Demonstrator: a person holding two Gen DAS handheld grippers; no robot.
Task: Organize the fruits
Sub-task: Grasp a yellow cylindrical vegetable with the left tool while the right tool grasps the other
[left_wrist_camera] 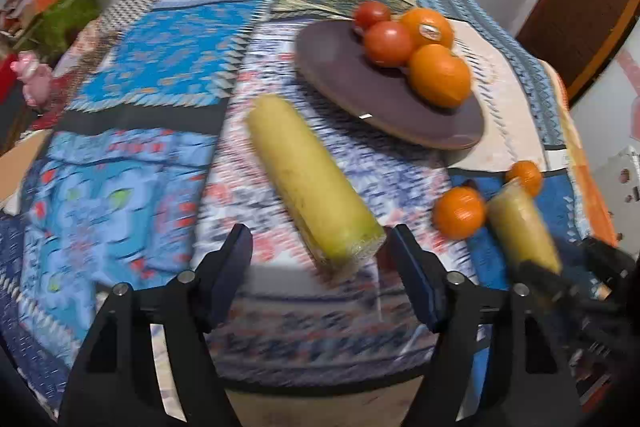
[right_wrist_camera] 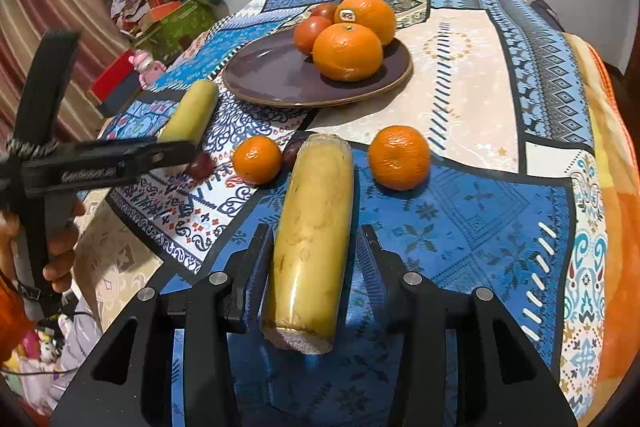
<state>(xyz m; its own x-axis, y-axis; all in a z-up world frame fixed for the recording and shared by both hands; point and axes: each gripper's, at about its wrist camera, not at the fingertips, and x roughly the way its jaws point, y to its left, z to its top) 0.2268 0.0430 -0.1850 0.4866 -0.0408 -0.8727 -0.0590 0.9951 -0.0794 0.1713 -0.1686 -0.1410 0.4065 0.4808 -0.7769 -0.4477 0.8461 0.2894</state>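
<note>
The right gripper (right_wrist_camera: 316, 247) straddles a wrapped yellow gourd (right_wrist_camera: 312, 243) on the counter (right_wrist_camera: 480, 227); its left finger touches it, but the right one stands off. To lift well, centre it and squeeze gently: the film looks slick and the shape is a smooth cylinder. The left gripper (left_wrist_camera: 320, 251) is spread over a second gourd (left_wrist_camera: 312, 179). Round, dimpled oranges (right_wrist_camera: 348, 51) fill a glossy plate (right_wrist_camera: 256, 79).
</note>
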